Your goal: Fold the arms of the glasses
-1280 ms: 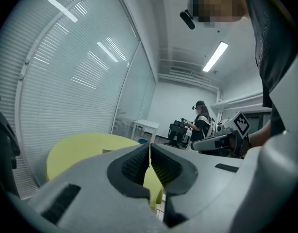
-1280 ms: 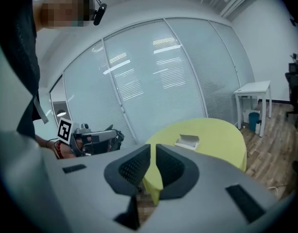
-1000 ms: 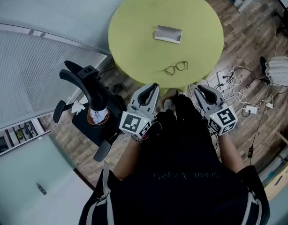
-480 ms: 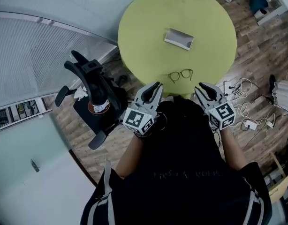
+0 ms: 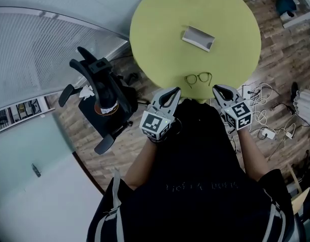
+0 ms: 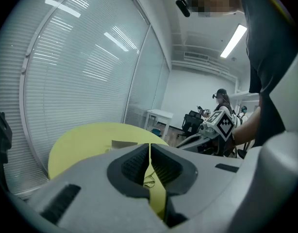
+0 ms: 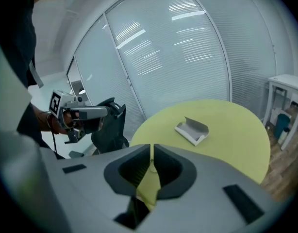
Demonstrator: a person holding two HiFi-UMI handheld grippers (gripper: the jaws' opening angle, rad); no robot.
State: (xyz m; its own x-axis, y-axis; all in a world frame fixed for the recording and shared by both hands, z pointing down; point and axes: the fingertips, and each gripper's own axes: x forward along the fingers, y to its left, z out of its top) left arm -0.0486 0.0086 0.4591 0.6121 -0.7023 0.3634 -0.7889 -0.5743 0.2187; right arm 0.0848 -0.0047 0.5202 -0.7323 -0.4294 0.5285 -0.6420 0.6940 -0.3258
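Glasses (image 5: 198,78) are lying on the round yellow-green table (image 5: 160,29), close to its near edge. The arms are too small to make out, but they are judged not yet folded. An open grey case (image 5: 198,38) is sitting further back on the table, well apart from them. The left gripper (image 5: 173,92) is hovering at the table's near edge, to the left of the glasses, jaws clenched on nothing with only a hairline showing between the pads. The right gripper (image 5: 218,88) is hanging at the edge on the other side, jaws a narrow slit apart and empty; they have just been closing. Neither is touching the frame. Judgement: the step in hand is the approach, and the folding itself is not begun. Doing it well is looking like this: both grippers opening before contact, then one steadying the front by the rim near a hinge, pads off the lenses, with a light pinch only. The other is then nudging an arm tip inward about its hinge in a slow, low sweep. One arm at a time, the second laid over the first. The frame is looking thin and light, so it is likely to skid on the smooth top if pushed unsteadied. The office chair (image 5: 99,92) is standing clear.
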